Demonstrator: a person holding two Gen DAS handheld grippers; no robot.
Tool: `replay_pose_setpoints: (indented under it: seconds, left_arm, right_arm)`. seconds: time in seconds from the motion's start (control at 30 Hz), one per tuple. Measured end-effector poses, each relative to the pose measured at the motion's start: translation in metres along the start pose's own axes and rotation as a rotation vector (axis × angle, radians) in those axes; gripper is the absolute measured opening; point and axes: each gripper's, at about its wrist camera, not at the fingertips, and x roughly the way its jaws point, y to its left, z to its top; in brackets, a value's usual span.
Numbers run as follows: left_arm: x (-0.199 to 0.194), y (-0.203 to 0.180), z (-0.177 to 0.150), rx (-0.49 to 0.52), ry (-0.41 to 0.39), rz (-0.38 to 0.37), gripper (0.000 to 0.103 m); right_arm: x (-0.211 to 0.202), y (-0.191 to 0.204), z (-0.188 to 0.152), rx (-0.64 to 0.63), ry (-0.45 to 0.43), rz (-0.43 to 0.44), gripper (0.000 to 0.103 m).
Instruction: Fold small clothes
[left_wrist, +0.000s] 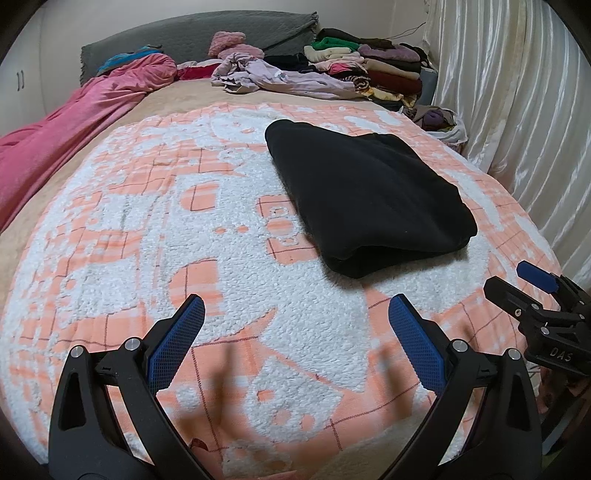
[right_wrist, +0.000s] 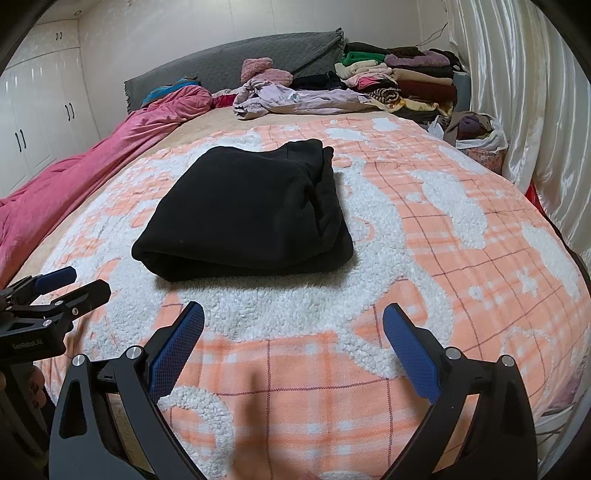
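Reading "GenRobot.AI" on the left tool (right_wrist: 55, 291) body.

We are carrying a left gripper (left_wrist: 295, 334) and a right gripper (right_wrist: 293, 334) of matching build: black plastic arms with slotted cut-outs, silver round screws behind the jaws, and blue cross-hatched pads (left_wrist: 177, 341) lining the jaws' inner faces. White lettering is showing on each black body.

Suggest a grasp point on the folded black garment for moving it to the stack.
Probably the thick folded near edge of the black garment, approached low from the front. The layers bulge there off the blanket, giving the open right gripper something to pinch.
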Motion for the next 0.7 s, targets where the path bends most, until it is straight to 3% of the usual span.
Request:
replay_pose_setpoints:
  seconds: [0.7]
  left_arm:
    - [-0.0005, 0.0024, 0.0001, -0.001, 0.002, 0.001, 0.093]
  right_arm:
    - [-0.0049, -0.0005, 0.0015, -0.006, 0.0, -0.003, 0.097]
